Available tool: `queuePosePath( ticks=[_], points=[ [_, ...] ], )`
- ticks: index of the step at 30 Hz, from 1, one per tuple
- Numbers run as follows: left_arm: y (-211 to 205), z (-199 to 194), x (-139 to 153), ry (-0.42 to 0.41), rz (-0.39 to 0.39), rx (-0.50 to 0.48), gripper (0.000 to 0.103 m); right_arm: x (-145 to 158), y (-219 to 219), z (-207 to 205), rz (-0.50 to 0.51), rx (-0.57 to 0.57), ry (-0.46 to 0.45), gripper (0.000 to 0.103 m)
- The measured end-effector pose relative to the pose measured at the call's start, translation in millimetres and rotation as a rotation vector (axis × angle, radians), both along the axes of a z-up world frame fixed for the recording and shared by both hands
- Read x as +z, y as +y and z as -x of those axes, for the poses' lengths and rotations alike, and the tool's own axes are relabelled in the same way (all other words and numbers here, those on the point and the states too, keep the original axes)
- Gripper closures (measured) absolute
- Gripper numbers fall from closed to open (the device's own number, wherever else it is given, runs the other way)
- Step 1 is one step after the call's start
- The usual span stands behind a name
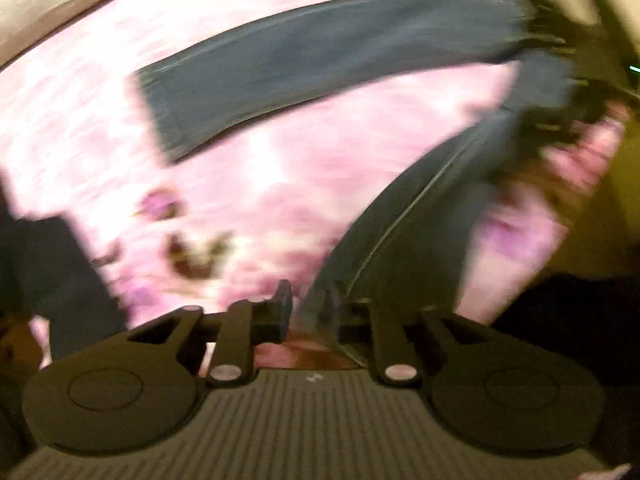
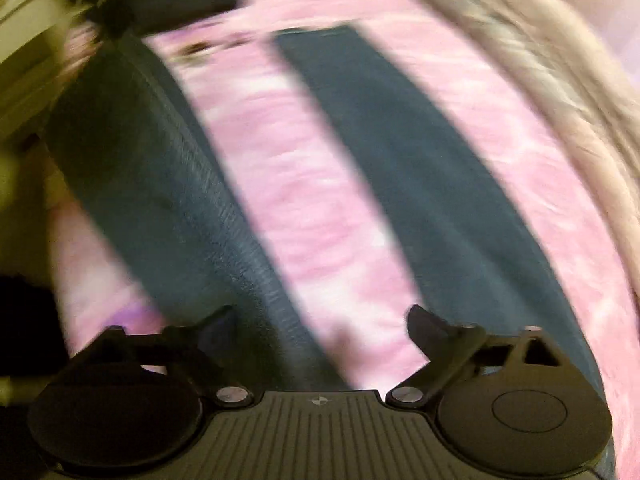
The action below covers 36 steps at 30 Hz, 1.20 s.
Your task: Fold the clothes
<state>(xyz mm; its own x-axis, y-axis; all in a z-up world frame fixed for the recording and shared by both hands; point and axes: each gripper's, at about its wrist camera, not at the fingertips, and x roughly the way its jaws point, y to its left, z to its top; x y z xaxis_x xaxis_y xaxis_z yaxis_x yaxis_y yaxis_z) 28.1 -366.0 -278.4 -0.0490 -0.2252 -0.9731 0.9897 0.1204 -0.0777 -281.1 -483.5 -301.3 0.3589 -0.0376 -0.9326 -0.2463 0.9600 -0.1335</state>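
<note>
A dark blue-grey garment with two long legs lies on a pink patterned bedspread [image 1: 300, 168]. One leg [image 1: 320, 60] lies flat across the top of the left wrist view. The other leg [image 1: 420, 220] rises from the bedspread into my left gripper [image 1: 310, 308], which is shut on its seamed edge. In the right wrist view both legs [image 2: 180, 200] [image 2: 432, 168] run side by side under my right gripper [image 2: 320, 316]. That gripper stands wide open with nothing pinched. Both views are blurred.
A beige fluffy blanket [image 2: 552, 72] lies along the bedspread's right side in the right wrist view. A dark shape [image 1: 48, 264] sits at the left edge of the left wrist view. Blurred dark gear [image 1: 568, 72] shows at the garment's far end.
</note>
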Motion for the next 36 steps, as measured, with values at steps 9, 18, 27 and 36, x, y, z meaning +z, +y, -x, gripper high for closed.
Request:
queuePosePath(
  ticks=[9, 18, 27, 36],
  points=[
    [26.7, 38.5, -48.1, -0.054, 0.065, -0.125, 0.06, -10.0, -26.9, 56.6, -0.09, -0.577, -0.001, 0.007],
    [38.0, 135.1, -90.7, -0.263, 0.07, -0.878, 0.102, 9.8, -68.4, 123.6, -0.161, -1.151, -0.08, 0.007],
    [67.8, 103.5, -52.4, 0.054, -0.171, -0.827, 0.1, 23.8, -111.6, 207.0, -0.16, -1.577, -0.157, 0.007],
    [-6.2, 85.9, -31.9, -0.064, -0.093, -0.707, 0.084, 38.5, -132.8, 281.5, -0.152, -1.724, -0.23, 0.007]
  ],
)
